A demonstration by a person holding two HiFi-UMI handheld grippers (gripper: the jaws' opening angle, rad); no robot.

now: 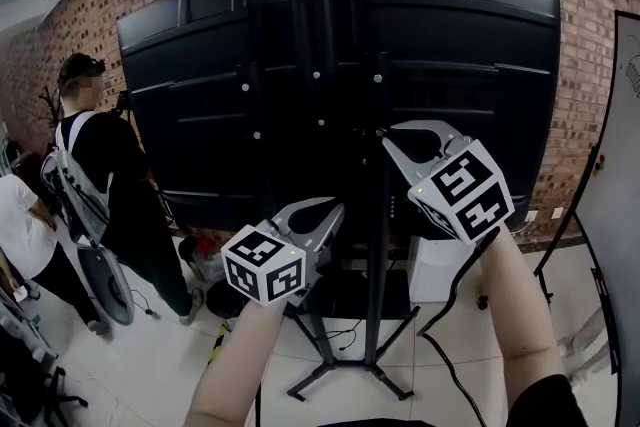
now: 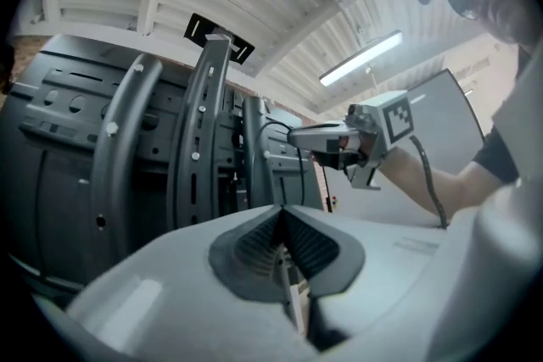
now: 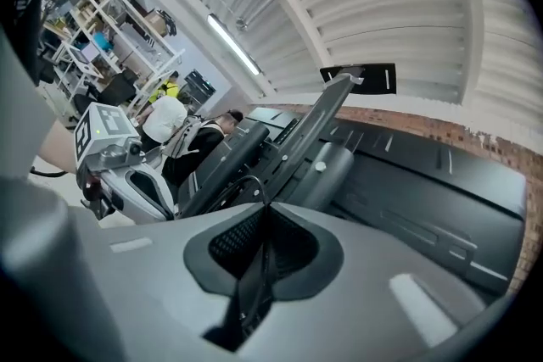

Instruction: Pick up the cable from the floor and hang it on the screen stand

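Note:
A thin black cable point(image 1: 462, 280) trails from the floor up past the right forearm to my right gripper point(image 1: 390, 139). That gripper is shut on the cable, and its tips are up against an upright post of the screen stand point(image 1: 378, 215), behind the big black screen point(image 1: 200, 115). In the right gripper view the cable point(image 3: 240, 182) arcs out from between the closed pads toward the stand's bars. My left gripper point(image 1: 335, 210) is lower and to the left, in front of the stand, shut with nothing in it. The left gripper view shows the cable's loop point(image 2: 273, 125) at the right gripper's tips point(image 2: 293, 134).
Two people stand at the left, one in black point(image 1: 100, 165) and one in white point(image 1: 20, 225). A whiteboard point(image 1: 610, 245) leans at the right. A white box point(image 1: 435, 270) sits on the floor behind the stand's spread feet point(image 1: 330, 375). A brick wall lies beyond.

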